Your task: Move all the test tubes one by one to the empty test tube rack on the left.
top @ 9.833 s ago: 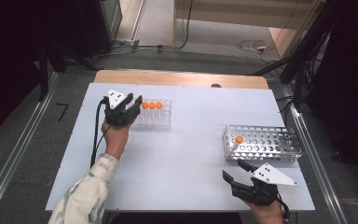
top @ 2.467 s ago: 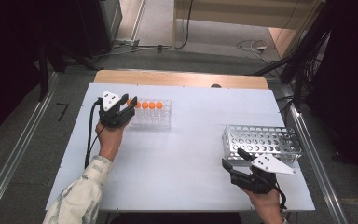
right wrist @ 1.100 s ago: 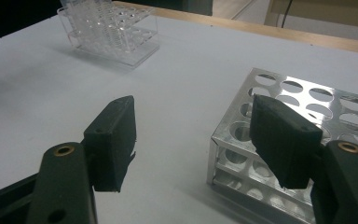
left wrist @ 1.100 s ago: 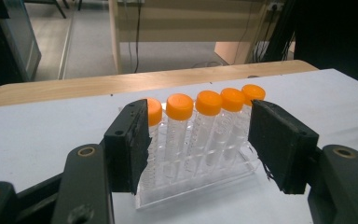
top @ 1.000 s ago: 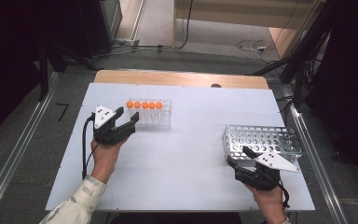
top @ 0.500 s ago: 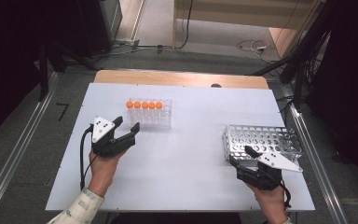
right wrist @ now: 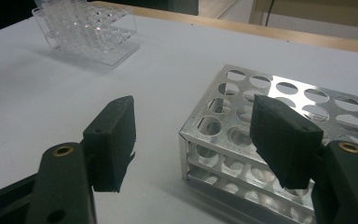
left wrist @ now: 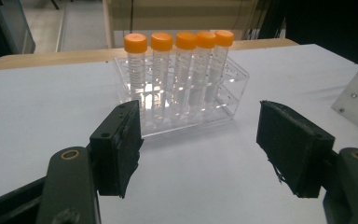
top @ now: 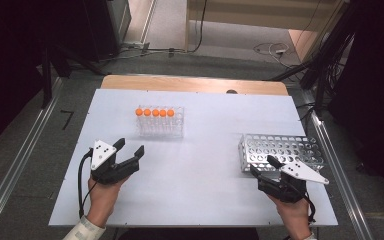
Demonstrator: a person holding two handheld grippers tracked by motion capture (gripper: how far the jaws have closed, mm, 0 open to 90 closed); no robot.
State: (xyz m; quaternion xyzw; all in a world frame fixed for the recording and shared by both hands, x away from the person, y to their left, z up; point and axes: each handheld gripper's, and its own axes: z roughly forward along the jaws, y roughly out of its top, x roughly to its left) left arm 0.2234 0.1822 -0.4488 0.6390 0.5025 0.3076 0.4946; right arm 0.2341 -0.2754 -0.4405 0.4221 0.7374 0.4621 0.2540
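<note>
Your left gripper (top: 129, 149) sits low over the white table (top: 210, 185) with its jaws spread wide; they have just been opening, and nothing lies between them. Ahead of its jaws, a little way off, stands the clear plastic rack (left wrist: 186, 109) with five orange-capped tubes (left wrist: 184, 70) upright in a row along its far side. In the left gripper view the rack shows in the gap between the two pads (left wrist: 119, 144), nearer the left-hand one, and apart from both.

Your right gripper (top: 263, 165) is also spread, pinching nothing. Its tips are at the near corner of the metal rack (top: 285, 150). In the right gripper view the right-hand pad (right wrist: 279, 137) hovers over the rack's top holes, while the other pad hangs beside it over bare table.
</note>
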